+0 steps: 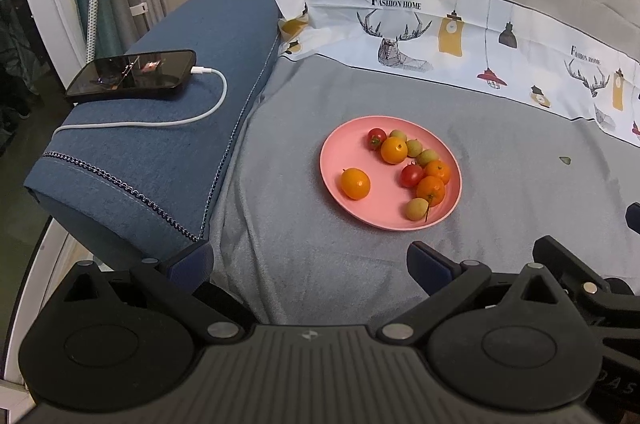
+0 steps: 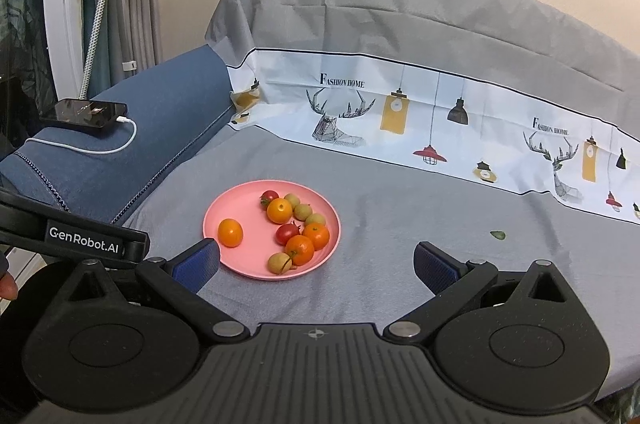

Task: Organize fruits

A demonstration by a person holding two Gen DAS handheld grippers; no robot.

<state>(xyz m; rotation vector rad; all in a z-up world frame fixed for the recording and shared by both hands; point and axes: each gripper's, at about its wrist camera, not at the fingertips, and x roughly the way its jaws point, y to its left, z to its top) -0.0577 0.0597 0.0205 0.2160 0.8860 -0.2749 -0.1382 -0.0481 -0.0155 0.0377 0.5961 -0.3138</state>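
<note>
Left wrist view: pink plate [image 1: 348,148] on the grey cover [image 1: 500,160], bearing all the visible fruits [image 1: 412,168]; one orange [image 1: 355,183] lies alone at 8 o'clock, the others cluster from 12 to 5. Left gripper [image 1: 308,266] and right gripper [image 2: 316,260] hover released, empty. The scene fits gathering finished or sorting pending; no move is settled.

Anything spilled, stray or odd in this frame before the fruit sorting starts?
One small green scrap lies loose on the grey cloth, well right of the pink plate. All the fruit is on the plate; one orange fruit sits apart from the cluster. Nothing looks spilled or damaged.
</note>
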